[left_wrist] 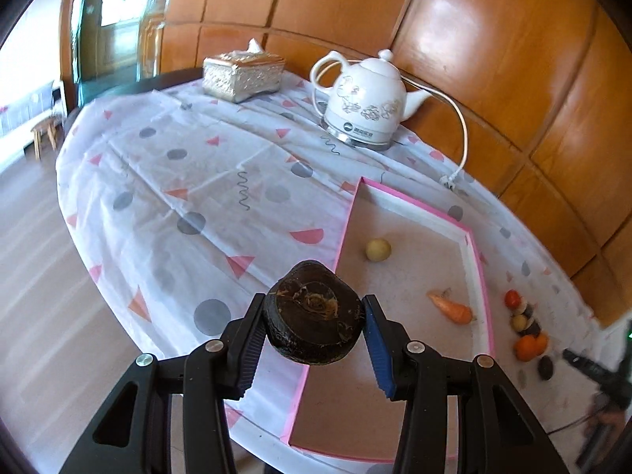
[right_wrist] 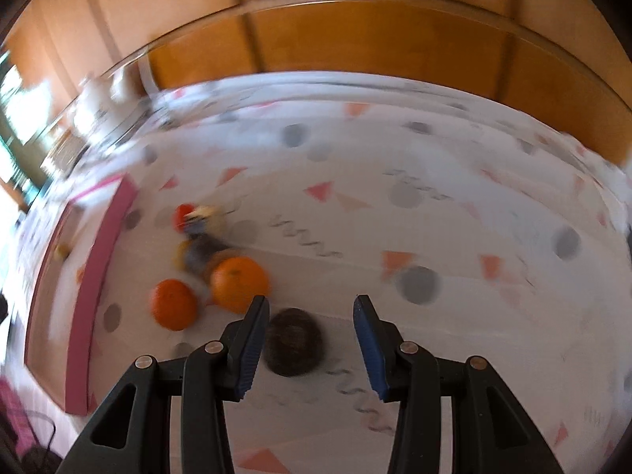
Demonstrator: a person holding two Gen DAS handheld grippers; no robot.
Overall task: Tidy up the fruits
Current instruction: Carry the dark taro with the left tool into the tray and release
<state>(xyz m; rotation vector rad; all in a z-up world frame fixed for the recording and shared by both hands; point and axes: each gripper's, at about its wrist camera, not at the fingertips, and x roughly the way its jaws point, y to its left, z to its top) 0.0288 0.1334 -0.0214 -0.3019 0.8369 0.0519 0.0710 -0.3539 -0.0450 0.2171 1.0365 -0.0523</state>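
My left gripper (left_wrist: 314, 316) is shut on a dark brown round fruit (left_wrist: 314, 320) and holds it above the left rim of the pink tray (left_wrist: 480, 264). In the tray lie a small yellow fruit (left_wrist: 378, 250) and a carrot (left_wrist: 452, 308). Right of the tray a cluster of fruits (left_wrist: 527, 330) lies on the cloth. My right gripper (right_wrist: 310, 335) is open above a dark brown fruit (right_wrist: 293, 341) on the cloth. Two oranges (right_wrist: 239, 282) (right_wrist: 174, 304) and several small blurred fruits (right_wrist: 199, 237) lie left of it, beside the tray's pink wall (right_wrist: 94, 288).
A white electric kettle (left_wrist: 365, 102) with its cord and a silver tissue box (left_wrist: 243, 73) stand at the table's far side against the wooden wall. The patterned cloth (left_wrist: 189, 181) covers the table; its edge drops to the floor at left.
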